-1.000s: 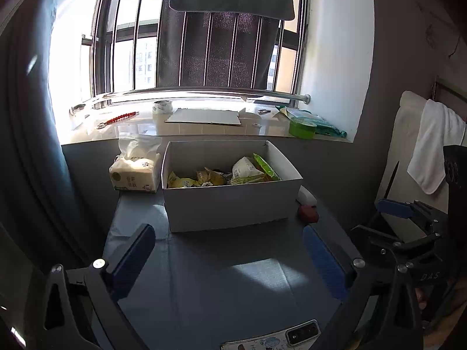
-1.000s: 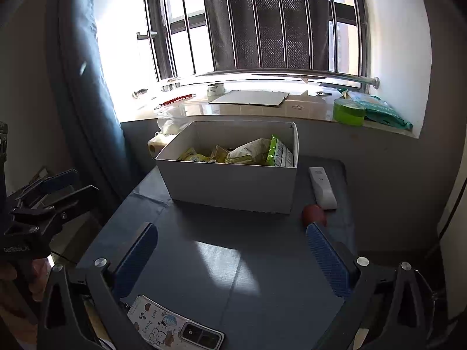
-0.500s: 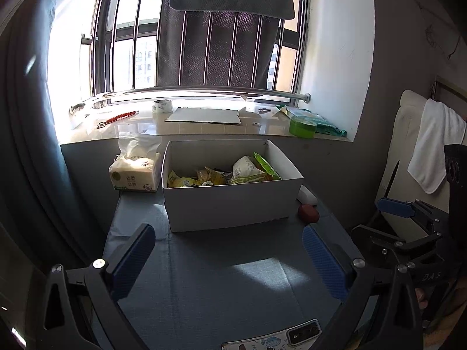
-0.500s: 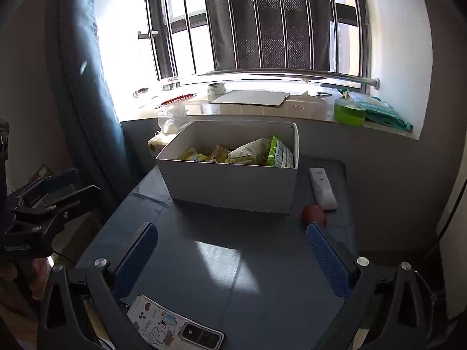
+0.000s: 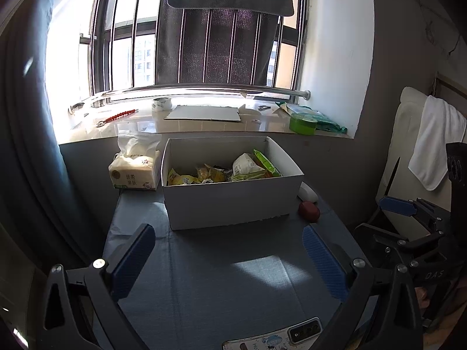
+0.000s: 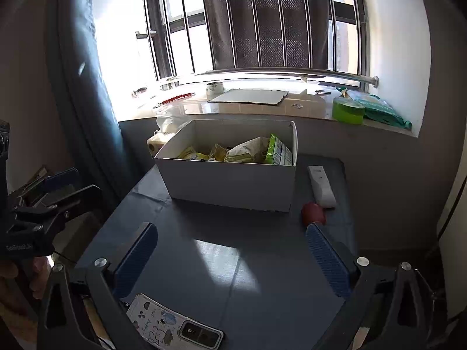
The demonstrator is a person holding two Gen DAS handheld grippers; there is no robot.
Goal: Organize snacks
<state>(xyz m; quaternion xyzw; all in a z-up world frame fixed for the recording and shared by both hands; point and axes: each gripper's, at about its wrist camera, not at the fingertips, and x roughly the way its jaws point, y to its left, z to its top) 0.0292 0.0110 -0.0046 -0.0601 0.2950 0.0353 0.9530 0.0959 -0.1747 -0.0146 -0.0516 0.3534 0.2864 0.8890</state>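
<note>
A white cardboard box (image 5: 230,201) (image 6: 230,186) stands at the back of the dark table and holds several snack packets (image 5: 221,172) (image 6: 248,153), yellow, white and green. My left gripper (image 5: 227,250) is open and empty, held over the table's front half, well short of the box. My right gripper (image 6: 230,250) is open and empty too, also short of the box. Each gripper shows at the edge of the other's view, the right one (image 5: 408,218) and the left one (image 6: 43,201).
A tissue pack (image 5: 134,172) sits left of the box. A white remote (image 6: 321,186) and a red round object (image 6: 313,213) (image 5: 308,210) lie right of it. A phone (image 6: 175,326) (image 5: 274,338) lies at the table's front edge. The windowsill behind holds green tape (image 5: 303,124) and cardboard.
</note>
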